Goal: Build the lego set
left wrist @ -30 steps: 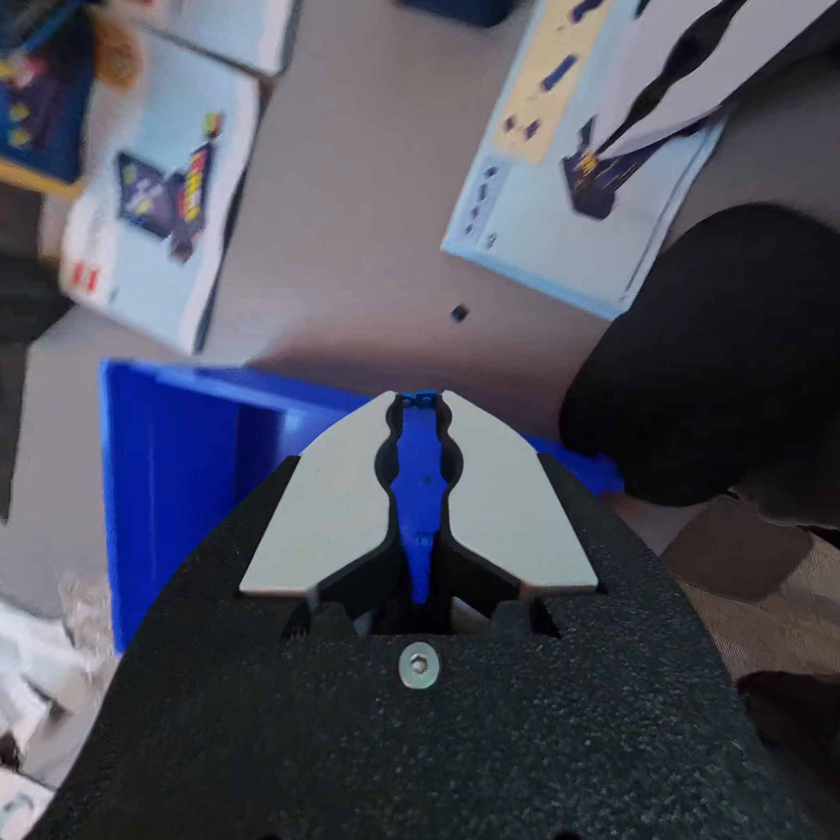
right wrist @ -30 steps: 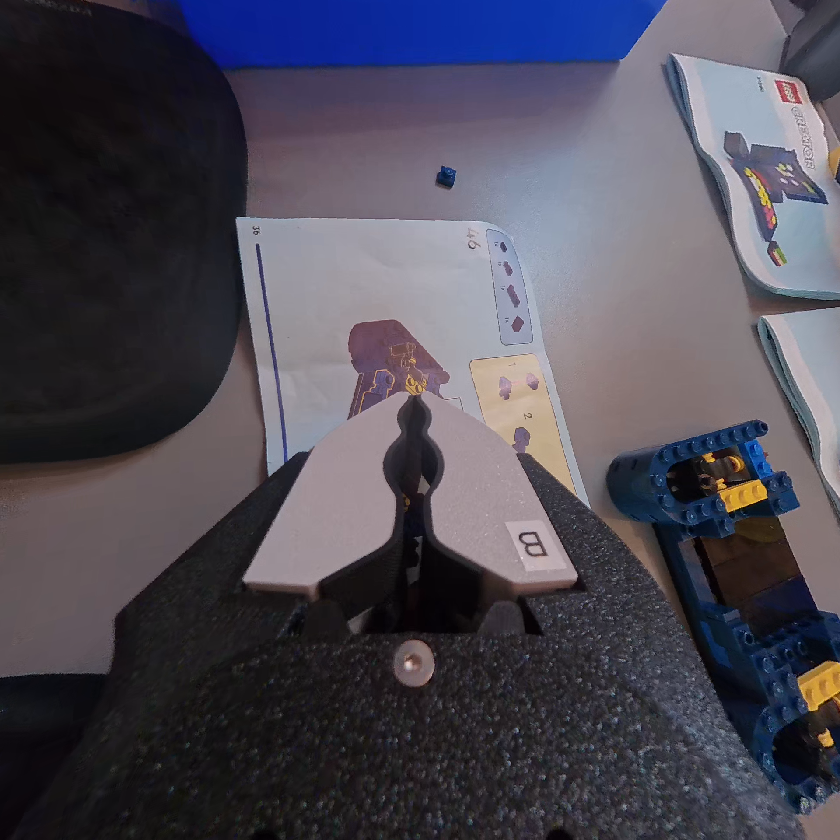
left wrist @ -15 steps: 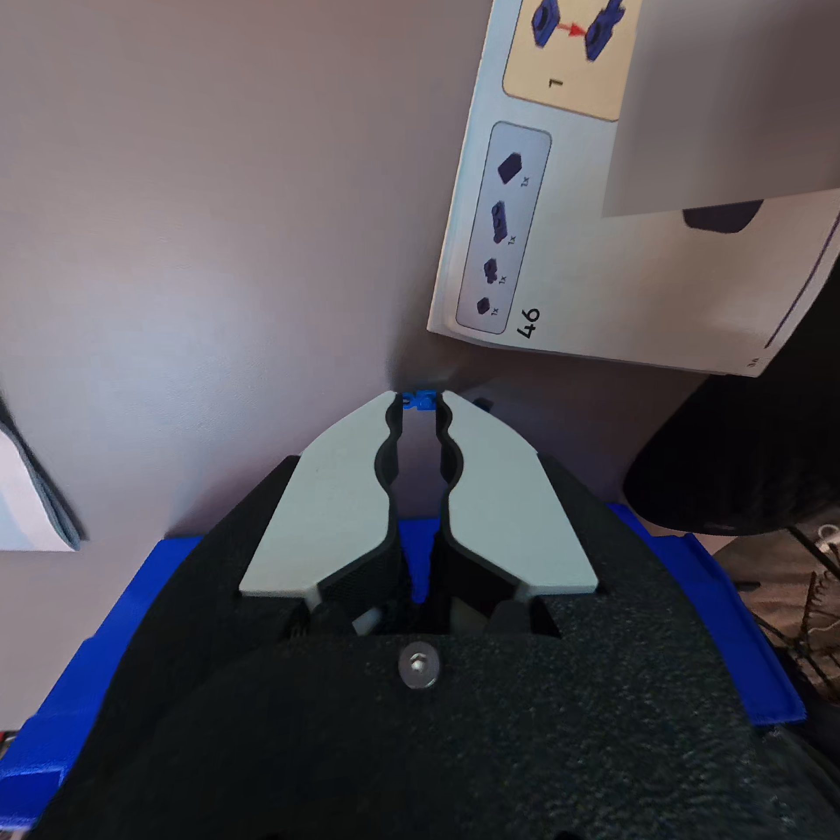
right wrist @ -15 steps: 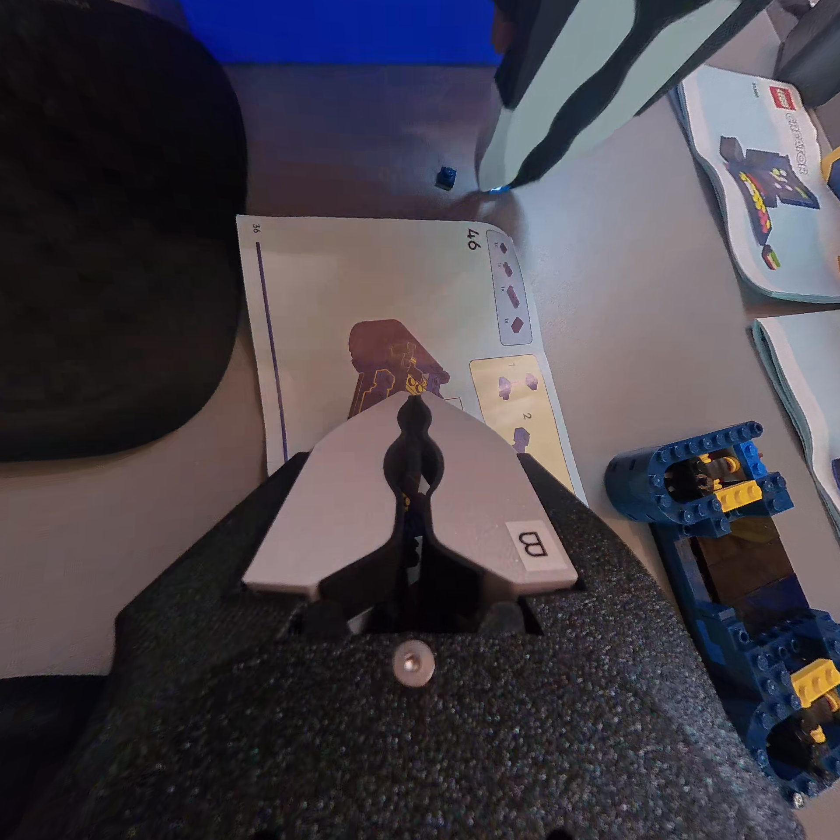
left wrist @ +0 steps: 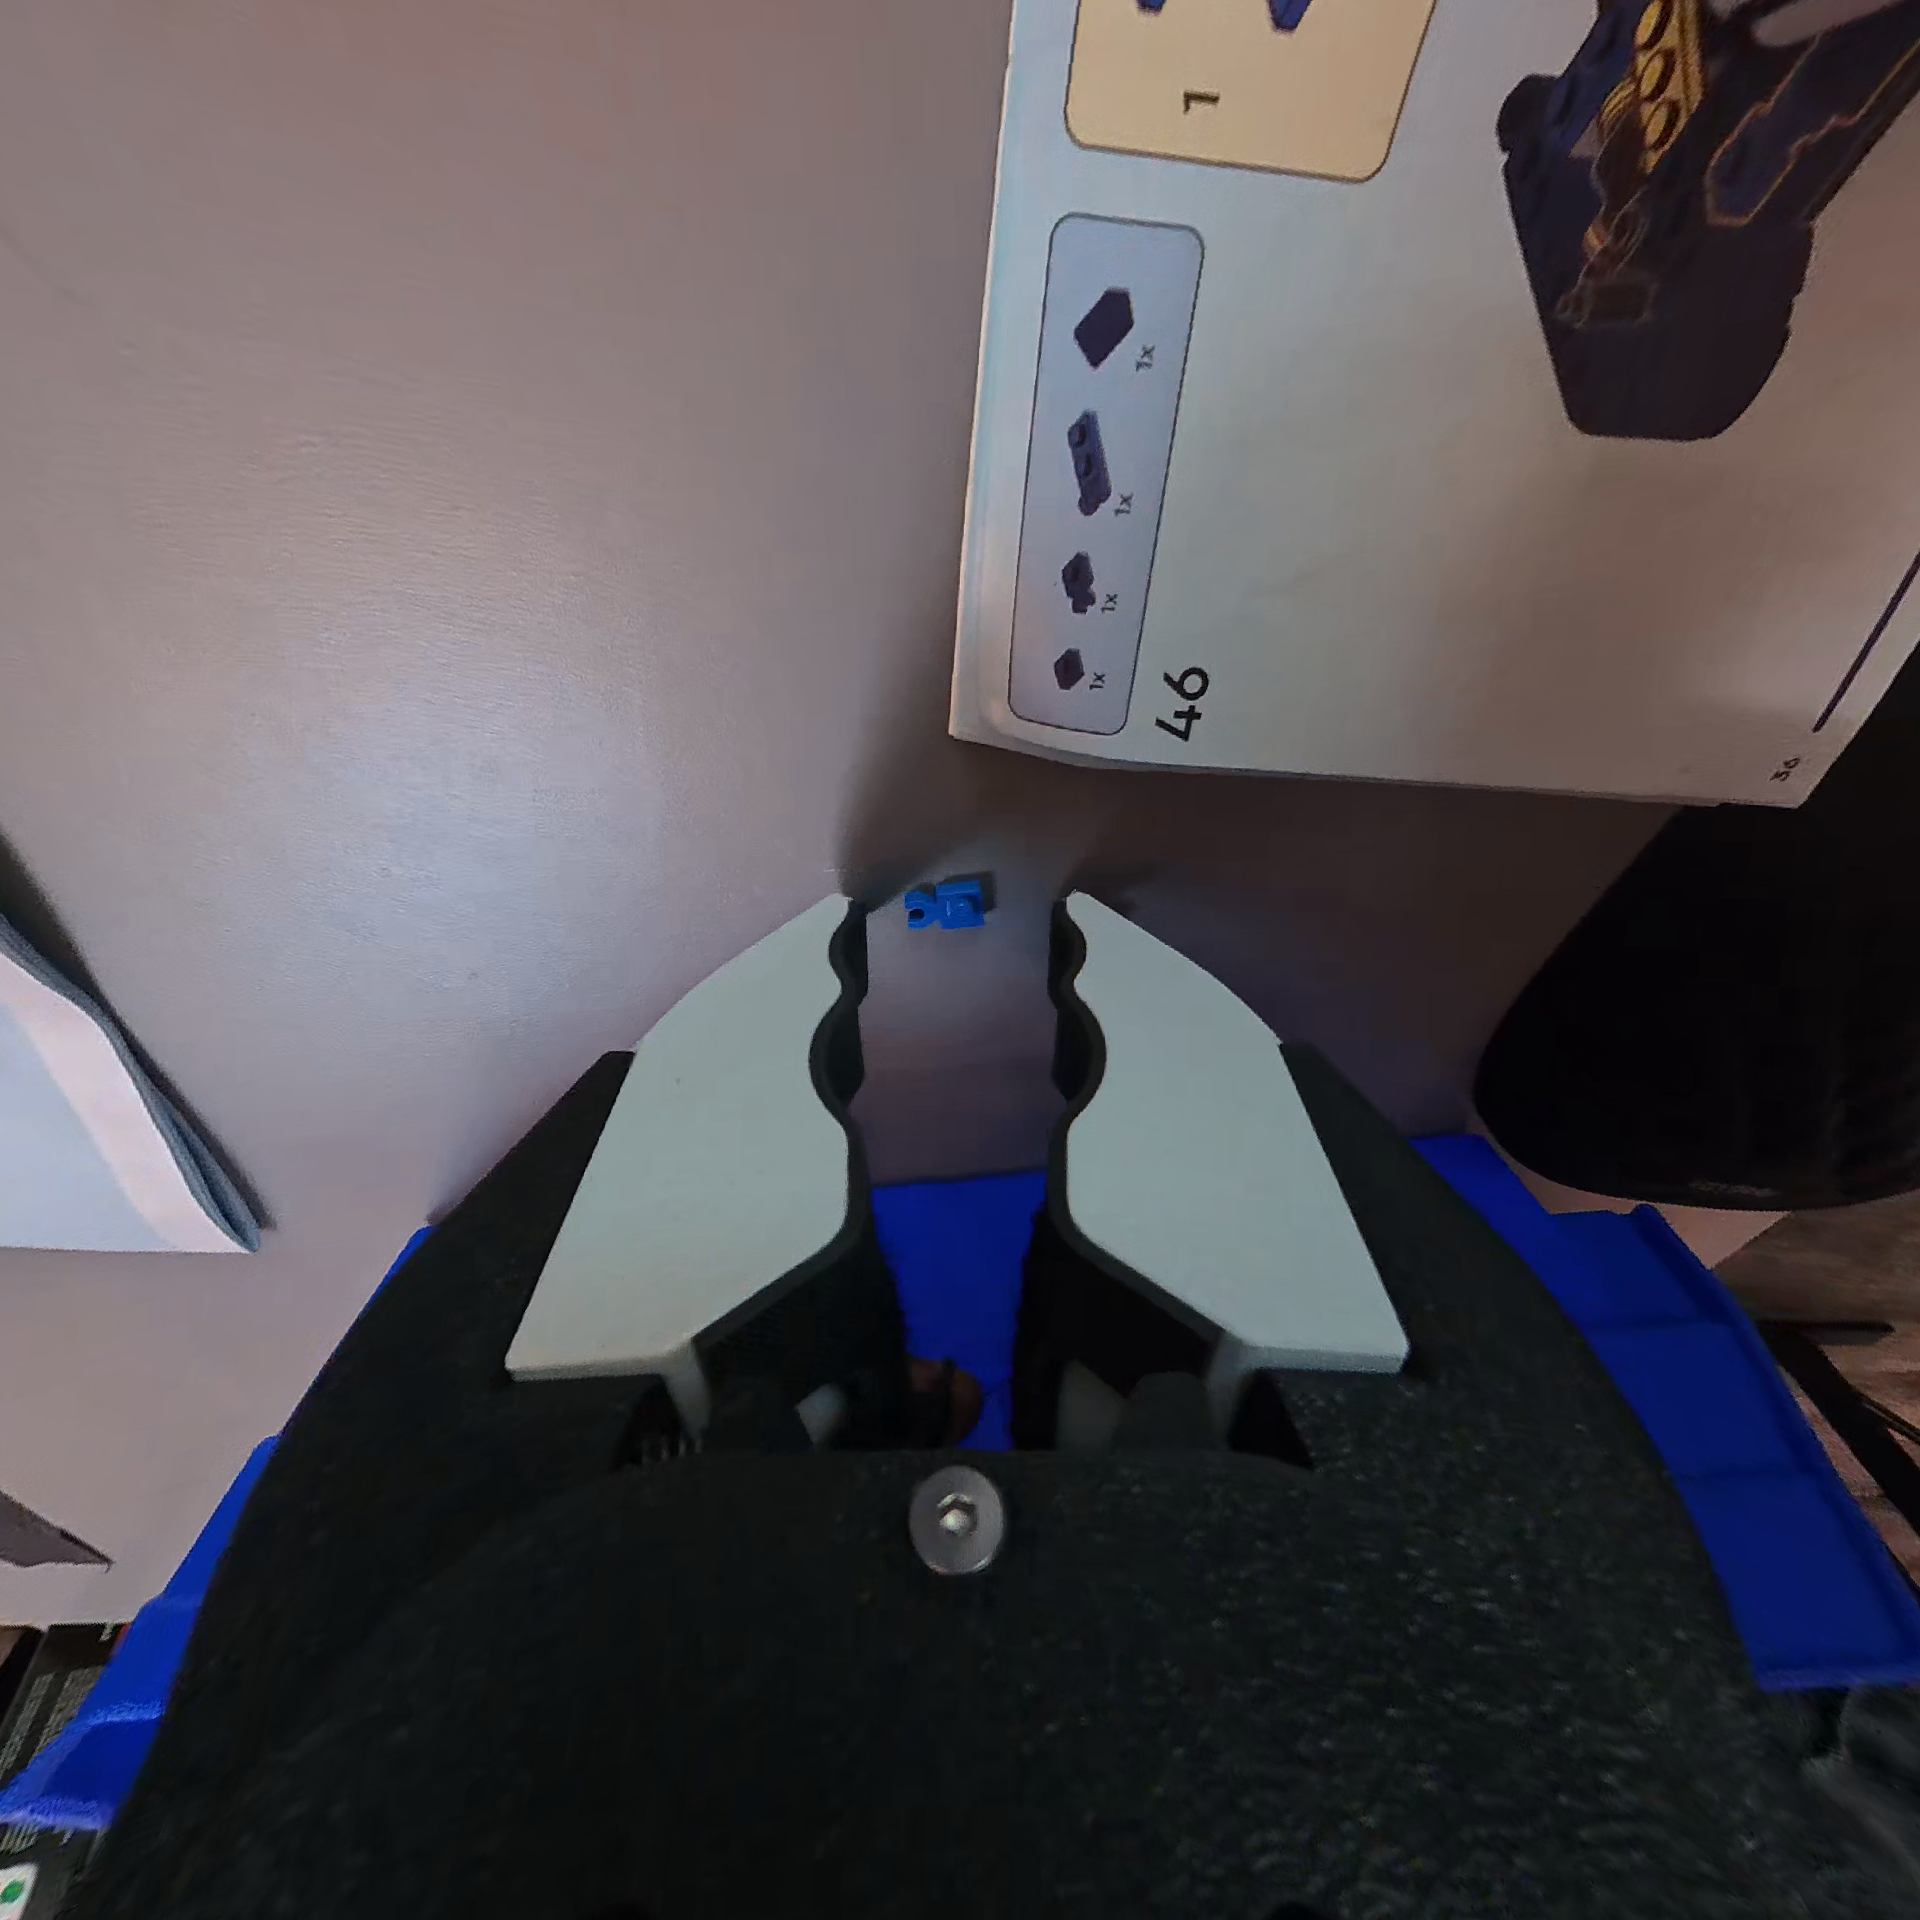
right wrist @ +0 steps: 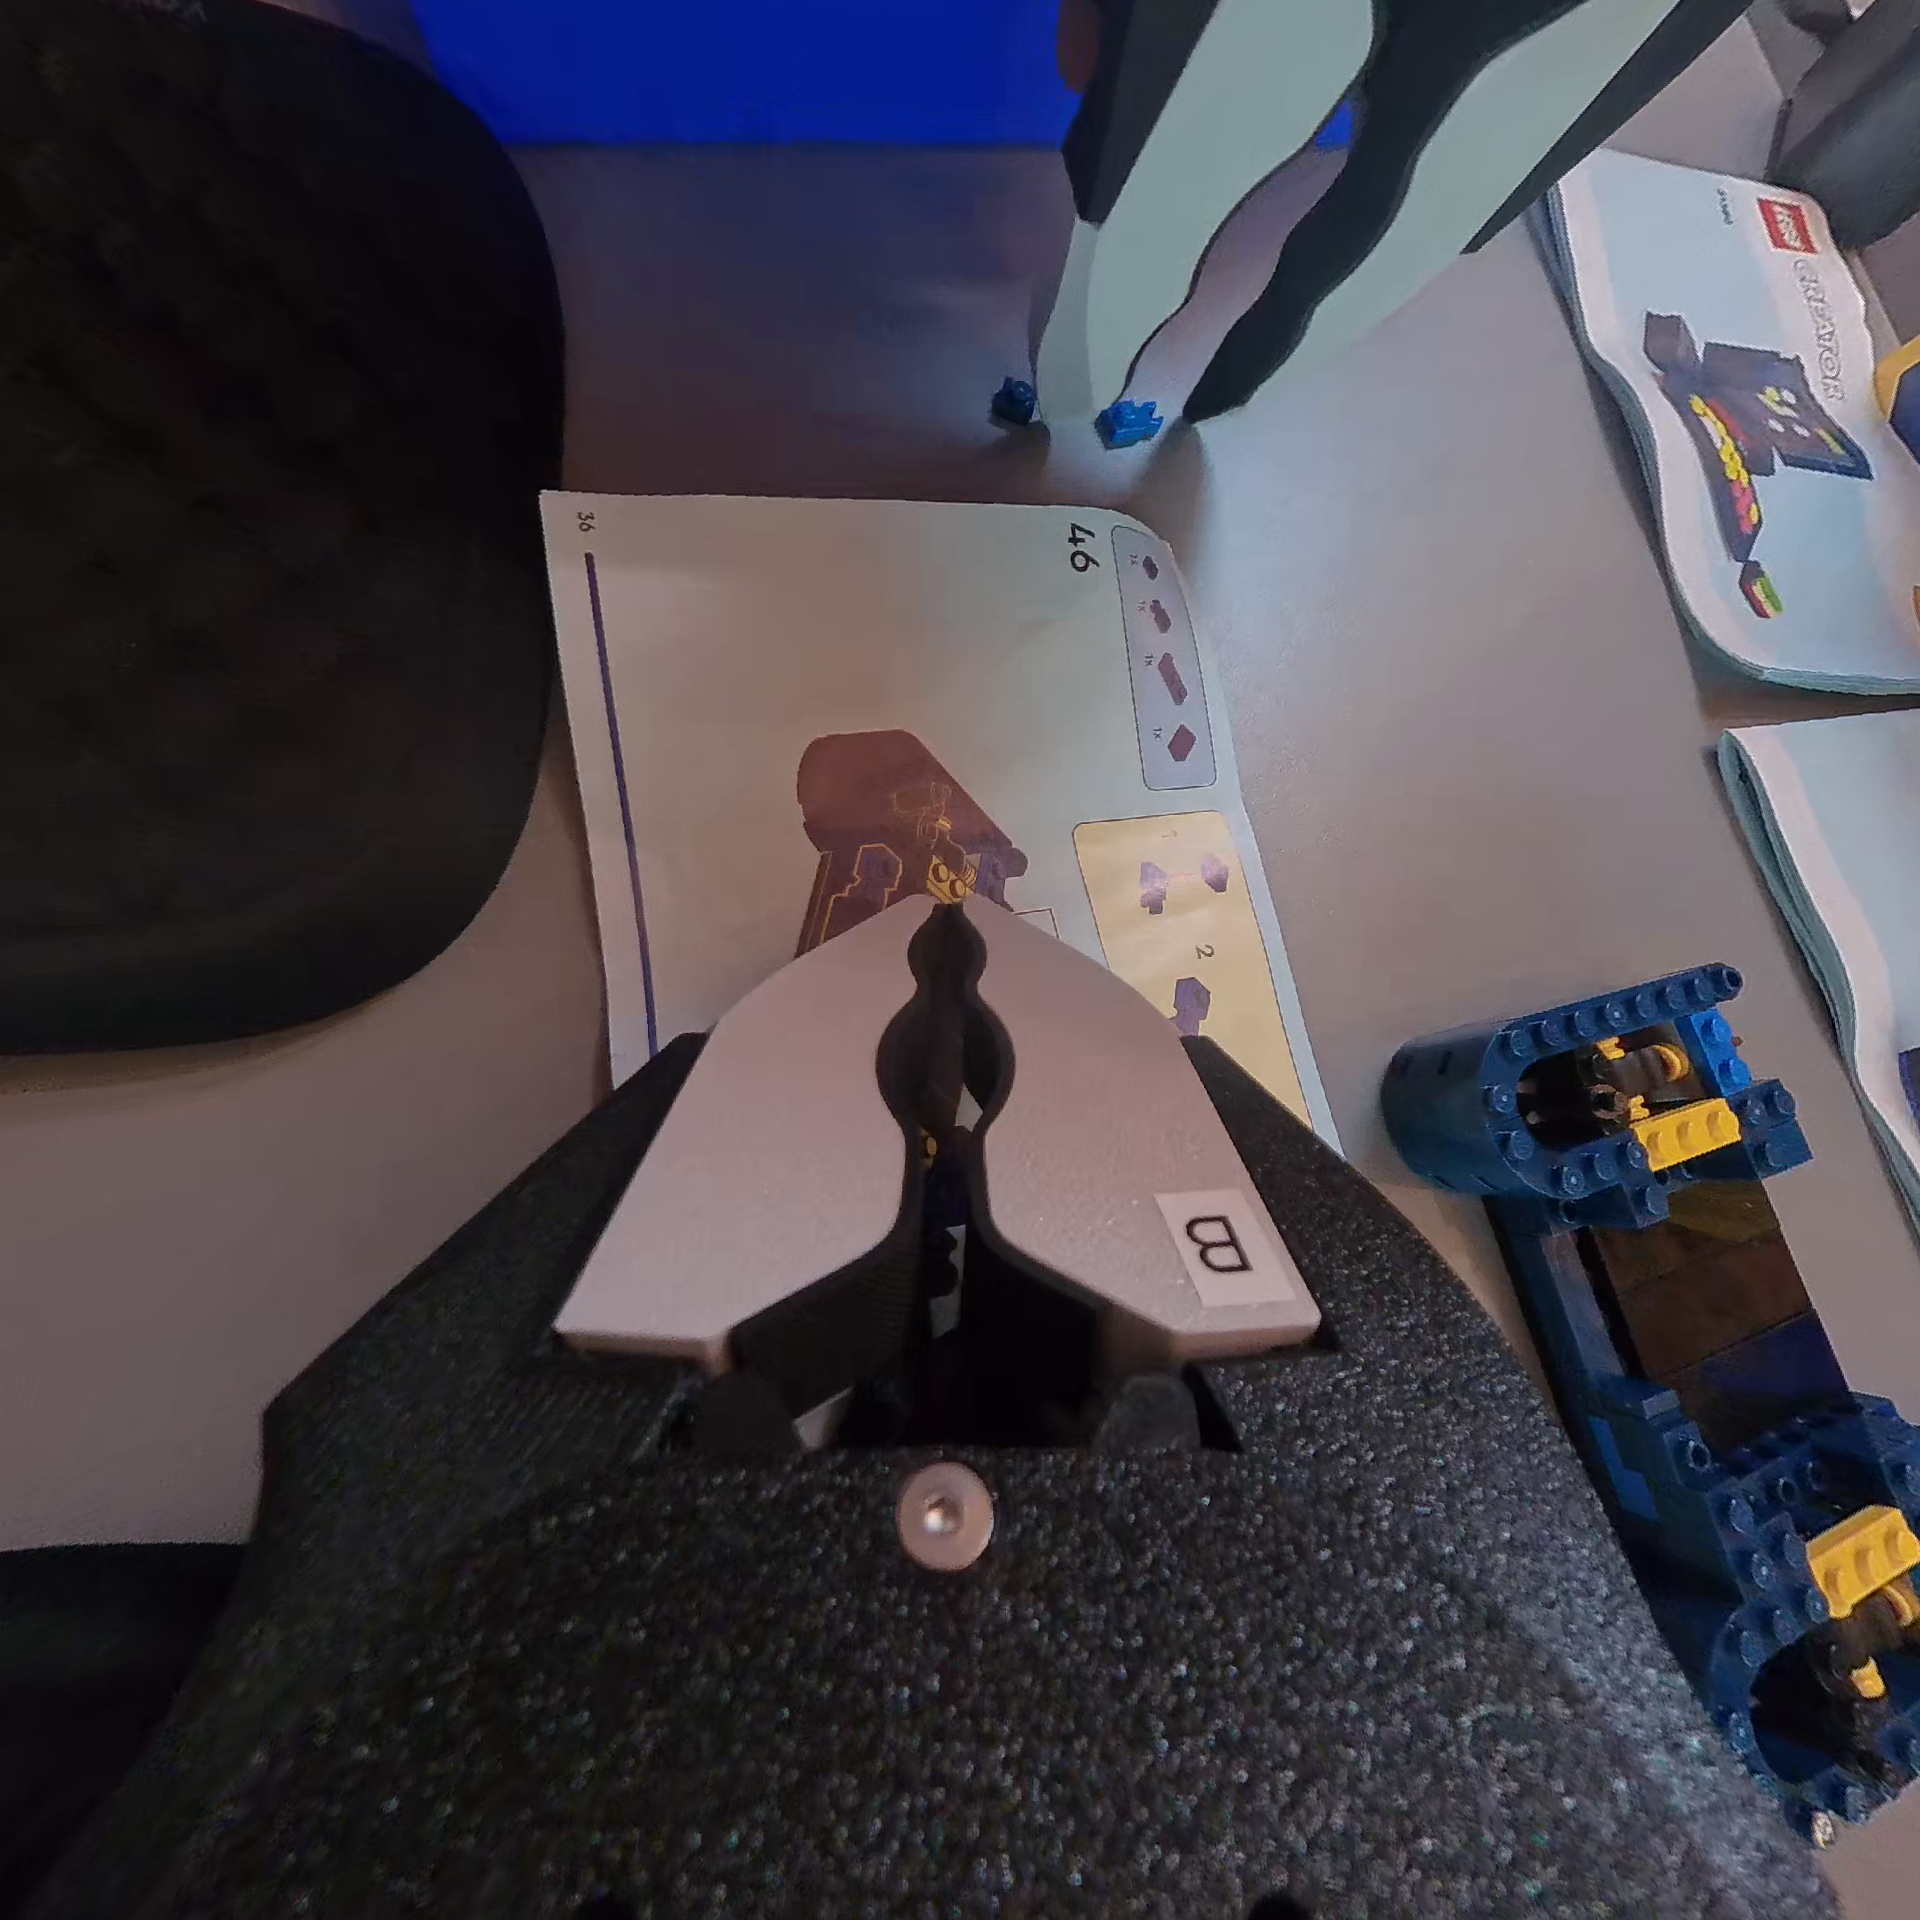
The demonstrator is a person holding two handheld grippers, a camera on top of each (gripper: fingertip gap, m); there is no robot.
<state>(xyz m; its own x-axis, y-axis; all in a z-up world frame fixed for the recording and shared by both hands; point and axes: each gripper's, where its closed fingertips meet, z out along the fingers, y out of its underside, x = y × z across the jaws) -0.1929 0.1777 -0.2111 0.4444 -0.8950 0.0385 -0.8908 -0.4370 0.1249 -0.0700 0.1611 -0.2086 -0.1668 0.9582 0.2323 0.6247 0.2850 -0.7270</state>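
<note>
Left gripper [left wrist: 956, 909] is seen with its jaws standing apart, tips down at the grey table [left wrist: 416, 520]. A small blue brick piece [left wrist: 948, 904] lies on the table between the two fingertips, nearer the left one; clear gaps are seen on both sides, so nothing is gripped. In the right wrist view the same piece [right wrist: 1127, 421] sits between the lowered fingers, with a second small blue piece [right wrist: 1013, 400] just outside them, on the side toward the black pad [right wrist: 239, 520]. Both pieces lie just past the far edge of the open instruction page [right wrist: 883, 644], toward the blue bin [right wrist: 727, 73] at the far table edge.

Right gripper [right wrist: 948, 912] is seen closed, tips meeting with nothing between them, hovering over the printed model picture on the instruction page. A partly built dark blue brick model [right wrist: 1662, 1247] with yellow parts lies on the table to the right of this gripper. Two more booklets [right wrist: 1766, 436] are seen along the right table edge. The black pad covers the left side of the table.
</note>
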